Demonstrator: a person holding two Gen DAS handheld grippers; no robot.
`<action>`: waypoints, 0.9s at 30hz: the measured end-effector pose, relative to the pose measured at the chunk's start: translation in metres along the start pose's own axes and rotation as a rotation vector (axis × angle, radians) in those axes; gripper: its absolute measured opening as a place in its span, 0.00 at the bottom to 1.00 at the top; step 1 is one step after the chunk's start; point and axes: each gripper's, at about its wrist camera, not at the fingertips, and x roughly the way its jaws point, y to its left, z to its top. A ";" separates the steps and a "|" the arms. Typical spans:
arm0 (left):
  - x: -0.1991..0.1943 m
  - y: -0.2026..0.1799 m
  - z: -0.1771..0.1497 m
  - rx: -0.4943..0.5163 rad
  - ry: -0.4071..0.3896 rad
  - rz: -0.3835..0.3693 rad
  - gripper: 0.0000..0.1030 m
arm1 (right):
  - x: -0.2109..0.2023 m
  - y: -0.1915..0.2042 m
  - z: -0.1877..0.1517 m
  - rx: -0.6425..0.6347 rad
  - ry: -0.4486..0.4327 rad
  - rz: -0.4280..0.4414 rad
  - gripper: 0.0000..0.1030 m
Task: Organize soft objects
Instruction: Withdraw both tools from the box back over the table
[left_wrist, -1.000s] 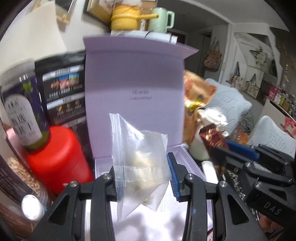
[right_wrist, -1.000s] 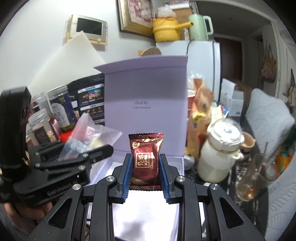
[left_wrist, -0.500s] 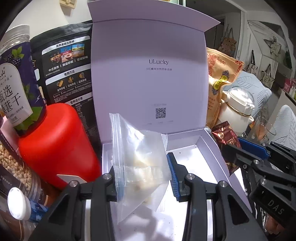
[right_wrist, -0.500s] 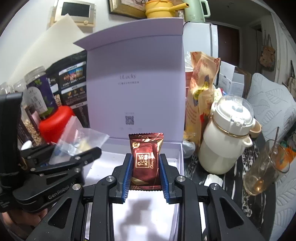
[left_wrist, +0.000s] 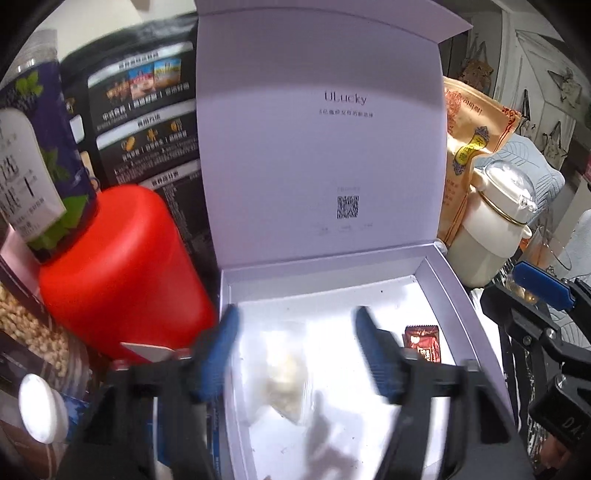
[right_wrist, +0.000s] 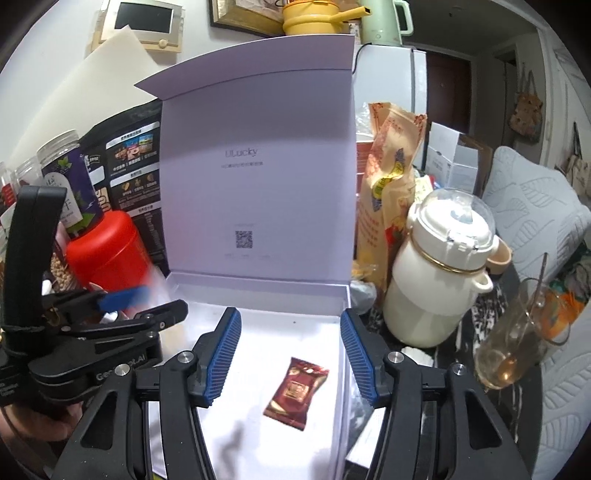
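Observation:
An open lilac box (left_wrist: 454, 280) stands with its lid upright; it also shows in the right wrist view (right_wrist: 343, 295). A clear zip bag of pale pieces (left_wrist: 282, 373) lies on the box's white floor between the blurred fingers of my open left gripper (left_wrist: 295, 354). A dark red chocolate packet (right_wrist: 297, 391) lies on the floor at the right, below my open right gripper (right_wrist: 290, 354); it also shows in the left wrist view (left_wrist: 423, 343). Both grippers are empty and hover over the box.
A red canister (left_wrist: 118, 273), labelled jars (left_wrist: 29, 155) and a black pouch (left_wrist: 144, 110) crowd the box's left side. An orange bag (right_wrist: 391, 192), a cream bottle (right_wrist: 439, 269) and a glass cup with a spoon (right_wrist: 517, 343) stand at its right.
Both grippers opened. The zip bag dropped from the left gripper and the chocolate packet from the right gripper onto the box floor. Both grippers moved closer over the box.

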 end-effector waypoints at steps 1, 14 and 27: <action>-0.002 0.000 0.000 -0.001 -0.010 0.002 0.75 | -0.001 -0.001 0.000 0.001 0.000 -0.001 0.55; -0.034 0.001 0.006 0.005 -0.073 -0.028 0.75 | -0.021 0.000 0.006 -0.009 -0.019 -0.034 0.55; -0.127 0.002 0.014 0.035 -0.226 -0.046 0.75 | -0.090 0.016 0.023 -0.025 -0.130 -0.046 0.55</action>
